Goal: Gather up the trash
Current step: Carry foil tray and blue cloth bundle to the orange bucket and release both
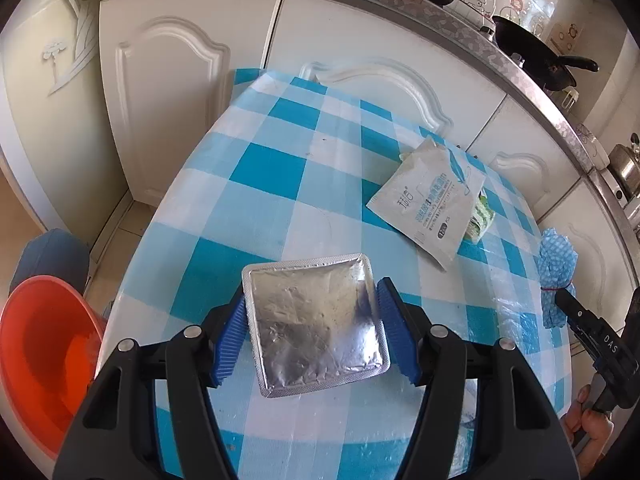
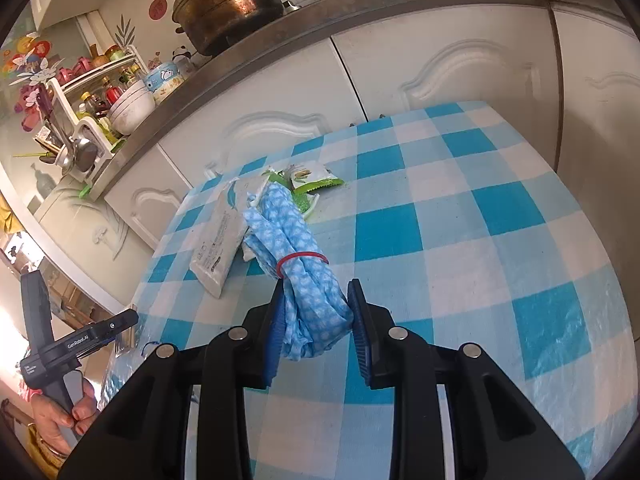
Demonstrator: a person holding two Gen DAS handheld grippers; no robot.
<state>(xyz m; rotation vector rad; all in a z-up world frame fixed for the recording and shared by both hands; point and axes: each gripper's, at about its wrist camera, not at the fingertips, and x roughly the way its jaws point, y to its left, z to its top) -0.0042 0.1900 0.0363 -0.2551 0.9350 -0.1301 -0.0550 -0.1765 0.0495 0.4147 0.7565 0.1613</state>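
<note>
left wrist view: the left hand-held gripper (image 1: 316, 328) stands about half open, its blue ribbed pads pressed against the two side edges of a square silver foil pack (image 1: 316, 320), which it holds tilted above the blue and white checked surface (image 1: 256, 168). beyond the pack, ahead and to the right of this hand-held gripper, a white printed sachet (image 1: 428, 200) lies flat on the surface with a green wrapper (image 1: 480, 220) partly tucked under its far right edge. off to the left and lower down, beside the surface, sits an orange bin (image 1: 44, 360) with a blue rounded thing behind it. at the far right edge the right hand-held gripper shows from the side, clamped on a blue patterned bundle (image 1: 556, 276). right wrist view: the right hand-held gripper (image 2: 316, 328) is closed tight on the blue patterned bundle (image 2: 304, 276), a rolled cloth or bag tied with a red rubber band (image 2: 302, 258), its near end squeezed between the pads and its far end pointing away. just past the bundle's tip, the white sachet (image 2: 222, 236) lies to the left and the green wrapper (image 2: 310, 182) straight ahead, both on the surface (image 2: 480, 240). farther still are white cabinet doors (image 2: 420, 64), and a brown pot (image 2: 232, 4) on the worktop above.
</note>
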